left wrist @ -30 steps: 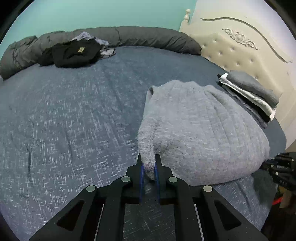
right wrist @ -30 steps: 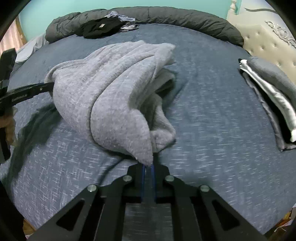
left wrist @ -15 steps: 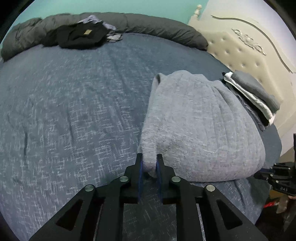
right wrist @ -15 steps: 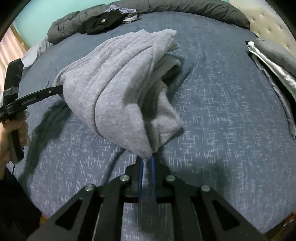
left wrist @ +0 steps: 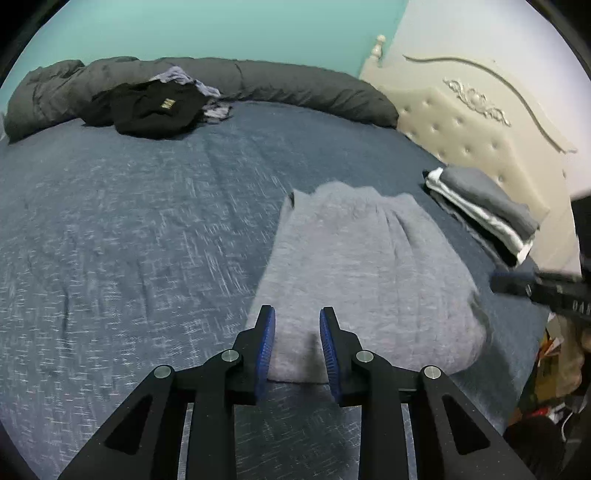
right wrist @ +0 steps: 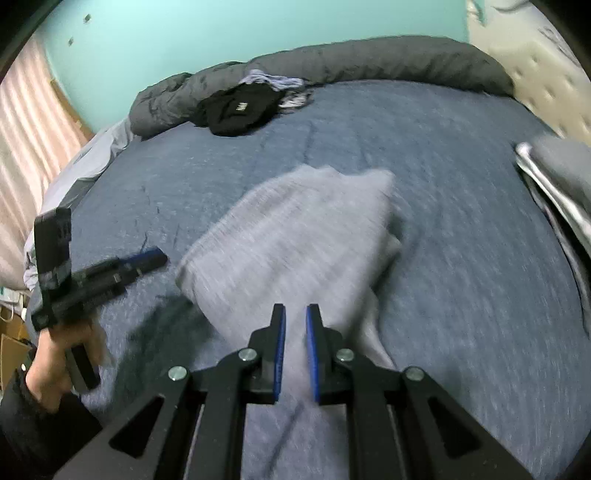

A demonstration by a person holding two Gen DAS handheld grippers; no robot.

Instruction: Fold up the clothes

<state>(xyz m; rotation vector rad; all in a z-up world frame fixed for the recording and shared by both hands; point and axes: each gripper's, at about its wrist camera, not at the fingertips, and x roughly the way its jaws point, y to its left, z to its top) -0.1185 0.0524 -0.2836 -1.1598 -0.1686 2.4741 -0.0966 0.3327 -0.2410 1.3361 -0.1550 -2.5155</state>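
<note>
The left gripper (left wrist: 297, 328) has just been opening, its jaws apart and clear of the grey sweater (left wrist: 365, 273) lying mid-frame on the blue bedspread (left wrist: 129, 229); the right gripper (right wrist: 295, 325) has parted slightly, holding nothing; folded clothes (left wrist: 484, 206) sit at right by the cream headboard (left wrist: 476, 122); a dark bolster (left wrist: 295, 85) and black garment (left wrist: 151, 107) lie upper left under the teal wall (left wrist: 221, 29).

A big bed (left wrist: 147, 221) with a blue cover meets a green wall (left wrist: 221, 29), a cream headboard (left wrist: 480, 122), maybe pink curtains (right wrist: 26, 122).
</note>
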